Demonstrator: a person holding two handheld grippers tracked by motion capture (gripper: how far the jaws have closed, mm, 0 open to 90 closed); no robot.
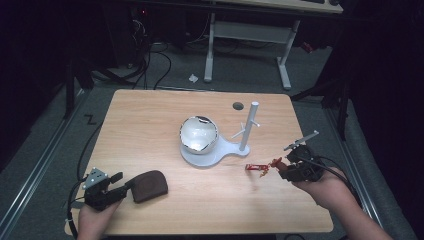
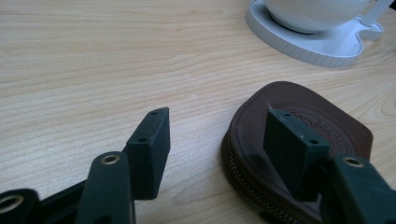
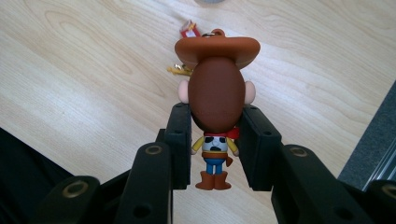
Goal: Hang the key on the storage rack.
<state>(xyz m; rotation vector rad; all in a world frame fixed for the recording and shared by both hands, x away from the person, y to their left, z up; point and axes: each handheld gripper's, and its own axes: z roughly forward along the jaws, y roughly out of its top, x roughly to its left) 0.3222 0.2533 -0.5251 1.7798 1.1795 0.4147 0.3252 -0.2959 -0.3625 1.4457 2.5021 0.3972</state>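
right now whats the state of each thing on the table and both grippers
cowboy figure keychain: clamped by the head, lifted off the table
right gripper: shut on the figure
left gripper: open, one jaw over the pouch
brown pouch: flat, zipped shut
white stand: upright, pegs bare

The high view looks forward and down over the whole table point(image 1: 150, 110). The left gripper view sits low near the table's near-left corner, sharing the white stand point(image 2: 322, 46) with it. The right gripper view looks steeply down near the right edge.

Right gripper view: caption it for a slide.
Right hand-held gripper clamps a cowboy figure keychain above the wooden table.
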